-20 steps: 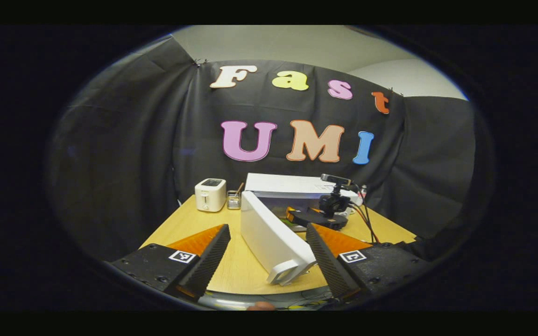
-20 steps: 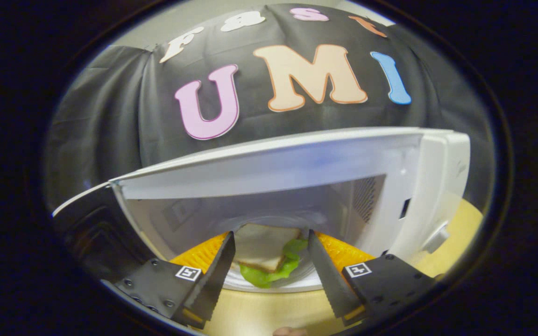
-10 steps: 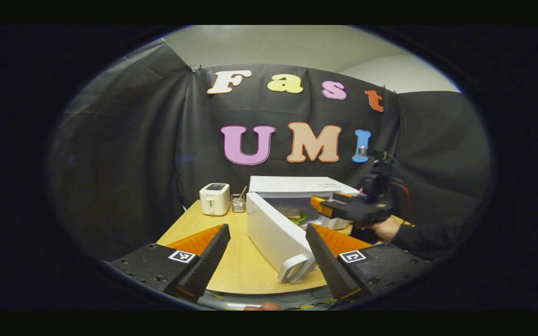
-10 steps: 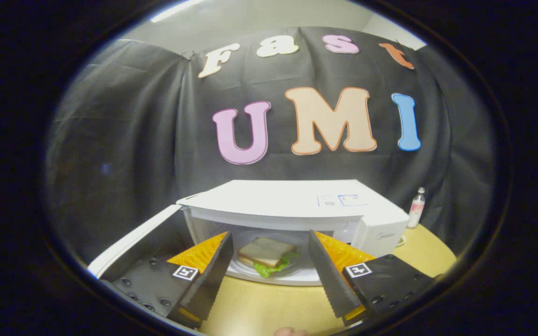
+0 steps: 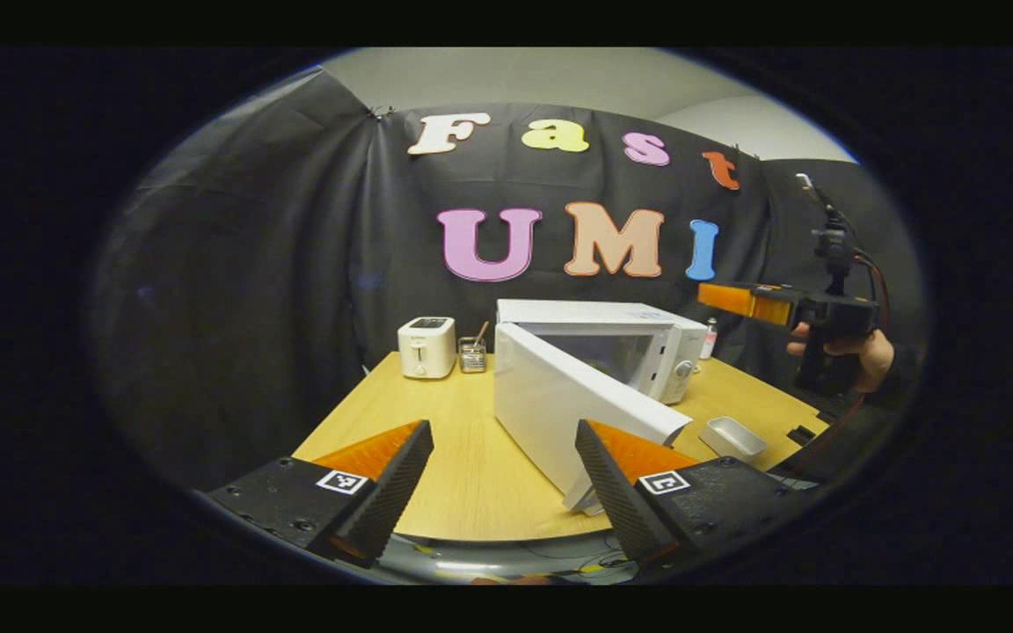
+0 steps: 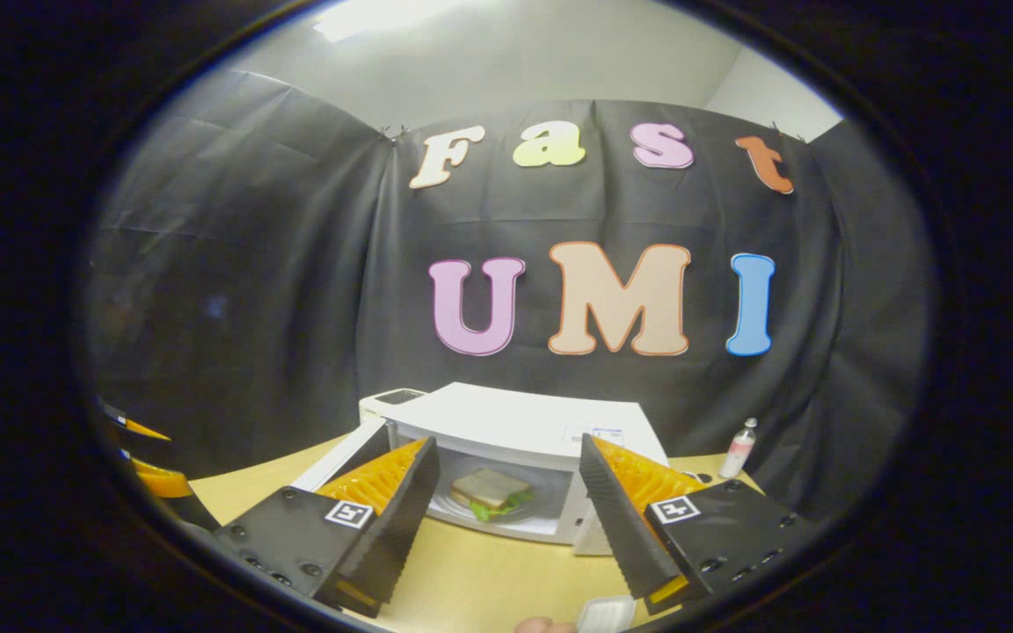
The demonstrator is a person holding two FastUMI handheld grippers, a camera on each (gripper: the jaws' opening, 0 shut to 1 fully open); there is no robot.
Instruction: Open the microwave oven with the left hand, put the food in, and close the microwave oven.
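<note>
In the left gripper view, the left tongs [image 5: 503, 488] stand wide open near the bottom with nothing between them, held just short of the free edge of the microwave door [image 5: 559, 413], which swings out toward the camera over the wooden counter [image 5: 436, 422]. Behind the door sits the white microwave oven [image 5: 612, 338], and to its left a toaster [image 5: 426, 346] and a small glass jar [image 5: 472, 354] stand near the back wall. A shallow white tray [image 5: 732, 436] lies on the counter to the right of the door. Farther right, the right tongs [image 5: 748, 301] are held up in a hand [image 5: 858, 352], well above the counter and apart from the oven. In the right gripper view, the right tongs [image 6: 506, 510] are likewise spread wide and carry nothing; between their fingers the oven's cavity is in sight, and the sandwich [image 6: 491, 492] with its green lettuce lies inside on the plate [image 6: 458, 510]. So the door stands open and the food lies where the task wants it; judging by this, what is left is to shut the door, and the left tongs look well placed beside its edge to push it.
</note>
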